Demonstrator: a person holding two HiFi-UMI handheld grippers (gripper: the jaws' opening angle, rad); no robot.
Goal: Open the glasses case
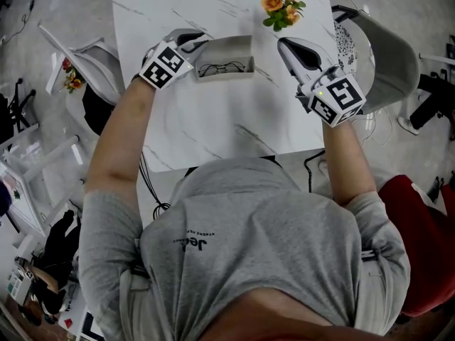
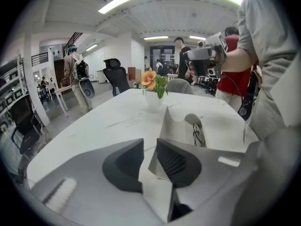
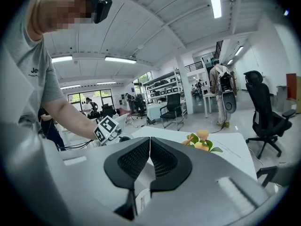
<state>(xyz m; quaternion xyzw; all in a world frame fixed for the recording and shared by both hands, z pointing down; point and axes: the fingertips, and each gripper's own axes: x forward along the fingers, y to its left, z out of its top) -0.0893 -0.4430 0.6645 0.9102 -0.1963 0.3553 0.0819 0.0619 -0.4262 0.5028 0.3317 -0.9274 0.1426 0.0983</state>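
In the head view, a glasses case [image 1: 227, 48] is seen lying open on the white marbled surface [image 1: 213, 119], towards its far edge, with a pair of glasses [image 1: 224, 67] laid inside it. The left tongs [image 1: 199, 43] are placed at the case's left end, against its raised flap [image 1: 229, 45]. The right tongs [image 1: 283, 43] are held to the right of the case, apart from it, on the near side of a small bunch of orange flowers [image 1: 282, 7]. In the left gripper view, the left tongs [image 2: 150, 147] are found almost closed, with a thin corner of the flap pinched in the narrow slit between the pads. Beyond them the open case is seen with the glasses in its trough, and the flowers behind it. In the right gripper view, the right tongs [image 3: 149, 142] are shown closed, pad against pad, with nothing caught between them. The flowers are seen to their right, and the left gripper's marker cube [image 3: 107, 128] to their left.
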